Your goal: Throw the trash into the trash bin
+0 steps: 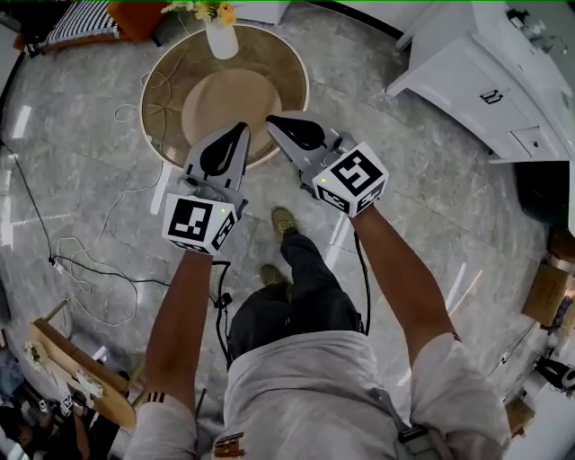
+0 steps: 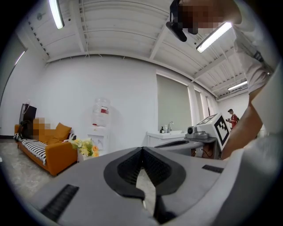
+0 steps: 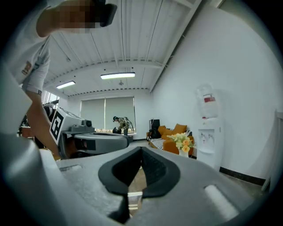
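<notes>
Trash lies in neither gripper — left gripper (image 1: 241, 128) and right gripper (image 1: 272, 120) both closed, empty.

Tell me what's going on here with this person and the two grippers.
A person stands on a marble floor, holding the left gripper and the right gripper out level toward a round table with a vase of flowers. Both grippers are shut and empty. No trash or bin is in view.

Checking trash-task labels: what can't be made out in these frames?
Trash, bin: in no view.
Table near rim: head view, behind left gripper and right gripper.
Flowers: head view, cut by top edge.
Distant person: right gripper view, too small.
</notes>
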{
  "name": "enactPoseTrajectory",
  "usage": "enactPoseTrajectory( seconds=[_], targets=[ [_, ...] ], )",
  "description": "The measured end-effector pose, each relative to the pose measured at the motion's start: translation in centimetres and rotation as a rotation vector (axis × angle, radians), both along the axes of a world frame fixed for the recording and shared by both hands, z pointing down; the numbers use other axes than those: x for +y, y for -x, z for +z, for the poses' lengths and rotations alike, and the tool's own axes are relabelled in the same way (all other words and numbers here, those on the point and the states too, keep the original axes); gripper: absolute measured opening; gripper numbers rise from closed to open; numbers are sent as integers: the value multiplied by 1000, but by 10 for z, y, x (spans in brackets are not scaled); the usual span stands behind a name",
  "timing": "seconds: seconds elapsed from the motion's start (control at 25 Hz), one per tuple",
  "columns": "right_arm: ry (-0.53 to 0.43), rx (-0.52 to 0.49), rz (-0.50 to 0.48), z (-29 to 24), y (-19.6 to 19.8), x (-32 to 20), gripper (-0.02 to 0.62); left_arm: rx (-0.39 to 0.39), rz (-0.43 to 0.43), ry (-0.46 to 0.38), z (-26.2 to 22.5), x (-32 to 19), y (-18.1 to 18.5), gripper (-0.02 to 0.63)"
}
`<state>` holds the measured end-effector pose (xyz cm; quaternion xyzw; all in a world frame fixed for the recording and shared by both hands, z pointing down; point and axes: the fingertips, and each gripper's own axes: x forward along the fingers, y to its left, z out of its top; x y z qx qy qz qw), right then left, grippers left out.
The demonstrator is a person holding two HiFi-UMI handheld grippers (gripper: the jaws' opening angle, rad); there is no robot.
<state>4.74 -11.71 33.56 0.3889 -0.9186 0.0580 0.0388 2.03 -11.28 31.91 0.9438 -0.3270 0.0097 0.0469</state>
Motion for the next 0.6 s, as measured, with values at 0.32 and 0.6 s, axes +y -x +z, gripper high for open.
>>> enactPoseTrajectory(
  seconds=[0.32,0.6],
  targets=[
    [-89,-13,-39,-72,47,27,0,47,-87,-48,-66,20,45,-2],
    [-130,-63,-41,-130,82,68,0,93,-98,-84,-121,62,79,-2]
  ],
)
